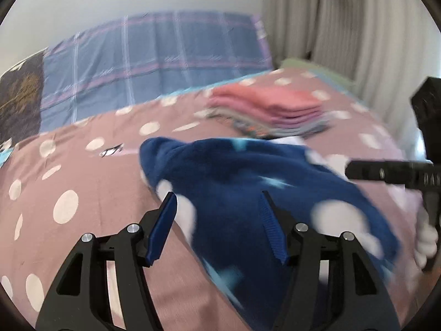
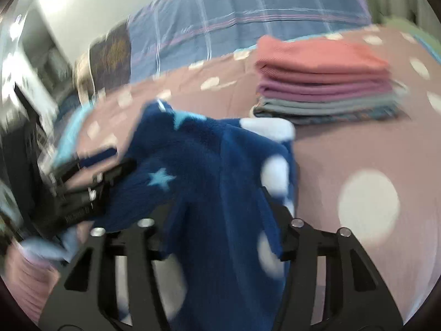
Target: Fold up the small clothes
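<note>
Garment [image 1: 248, 182] drapes over the bed [image 1: 82, 193] between your tools, long axis running left-right. Right tool [image 2: 220, 218] has fleece between its fingers, grip unclear; left tool [image 1: 217, 220] released, at its near-left edge.

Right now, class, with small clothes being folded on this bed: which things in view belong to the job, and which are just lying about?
Part of the job:
- navy fleece garment with stars and white dots
- stack of folded clothes
- left gripper
- right gripper

Just lying about:
- blue plaid blanket
- dark patterned pillow
- curtain
</note>
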`<state>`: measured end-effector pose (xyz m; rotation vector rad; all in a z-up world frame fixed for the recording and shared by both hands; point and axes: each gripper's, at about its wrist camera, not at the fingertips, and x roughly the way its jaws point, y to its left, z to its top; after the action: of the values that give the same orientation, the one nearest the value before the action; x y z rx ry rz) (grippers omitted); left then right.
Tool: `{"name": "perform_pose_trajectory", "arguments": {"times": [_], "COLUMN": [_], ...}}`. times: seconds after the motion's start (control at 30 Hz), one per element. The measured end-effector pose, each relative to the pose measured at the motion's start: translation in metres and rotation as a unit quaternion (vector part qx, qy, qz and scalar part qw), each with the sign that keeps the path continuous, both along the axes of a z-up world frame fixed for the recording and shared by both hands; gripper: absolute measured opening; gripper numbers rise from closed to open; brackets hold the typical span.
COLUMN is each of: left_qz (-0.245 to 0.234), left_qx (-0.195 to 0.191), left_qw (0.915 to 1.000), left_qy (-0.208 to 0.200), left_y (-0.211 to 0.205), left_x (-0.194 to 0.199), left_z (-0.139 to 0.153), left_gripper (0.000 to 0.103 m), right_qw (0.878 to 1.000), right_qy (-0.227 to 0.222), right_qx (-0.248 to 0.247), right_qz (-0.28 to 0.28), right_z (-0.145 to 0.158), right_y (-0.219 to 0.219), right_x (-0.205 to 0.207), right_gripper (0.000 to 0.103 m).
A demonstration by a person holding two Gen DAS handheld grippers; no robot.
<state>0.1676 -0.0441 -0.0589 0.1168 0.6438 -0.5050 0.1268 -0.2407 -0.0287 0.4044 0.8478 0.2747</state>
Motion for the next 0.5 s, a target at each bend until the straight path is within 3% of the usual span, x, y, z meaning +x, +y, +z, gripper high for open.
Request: {"name": "perform_pose_trajectory", "arguments": {"times": [0.07, 0.13, 0.17, 0.2, 0.23, 0.27, 0.3, 0.33, 0.4, 0.5], "left_qz": [-0.035, -0.043, -0.037, -0.037, -0.031, -0.019, -0.012, -0.009, -0.010, 0.013], "left_qx": [-0.014, 0.026, 0.068, 0.075, 0.062, 0.032, 0.011, 0.004, -0.001, 0.005], "left_qw": [0.9992, 0.9983, 0.9966, 0.9962, 0.9971, 0.9975, 0.9966, 0.9962, 0.9966, 0.9974], "left_qy": [0.010, 0.029, 0.029, 0.026, 0.032, 0.061, 0.080, 0.086, 0.081, 0.071], "left_y": [0.001, -0.012, -0.024, -0.028, -0.028, -0.023, -0.019, -0.017, -0.014, -0.014], "left_x": [-0.022, -0.030, -0.031, -0.030, -0.027, -0.017, -0.011, -0.009, -0.010, -0.020], "left_z": [-0.001, -0.021, -0.042, -0.054, -0.060, -0.062, -0.063, -0.065, -0.067, -0.058], "left_gripper": [0.064, 0.066, 0.071, 0.075, 0.077, 0.079, 0.084, 0.087, 0.087, 0.086], "right_qw": [0.999, 0.997, 0.996, 0.997, 0.997, 0.997, 0.996, 0.996, 0.998, 0.995], "right_qy": [-0.041, -0.070, -0.062, -0.043, 0.009, 0.017, -0.004, -0.016, 0.002, -0.007], "right_qx": [0.007, -0.015, -0.026, -0.034, -0.043, -0.050, -0.058, -0.065, -0.039, -0.064], "right_qz": [0.014, 0.039, 0.052, 0.061, 0.069, 0.063, 0.061, 0.062, 0.049, 0.070], "right_z": [0.021, 0.029, 0.022, 0.011, -0.020, -0.041, -0.047, -0.048, -0.046, -0.044], "right_y": [0.001, 0.014, 0.021, 0.026, 0.034, 0.036, 0.036, 0.036, 0.030, 0.036], "right_x": [-0.032, -0.063, -0.070, -0.071, -0.063, -0.059, -0.059, -0.059, -0.055, -0.055], "right_gripper": [0.045, 0.045, 0.045, 0.044, 0.043, 0.042, 0.040, 0.040, 0.040, 0.040]}}
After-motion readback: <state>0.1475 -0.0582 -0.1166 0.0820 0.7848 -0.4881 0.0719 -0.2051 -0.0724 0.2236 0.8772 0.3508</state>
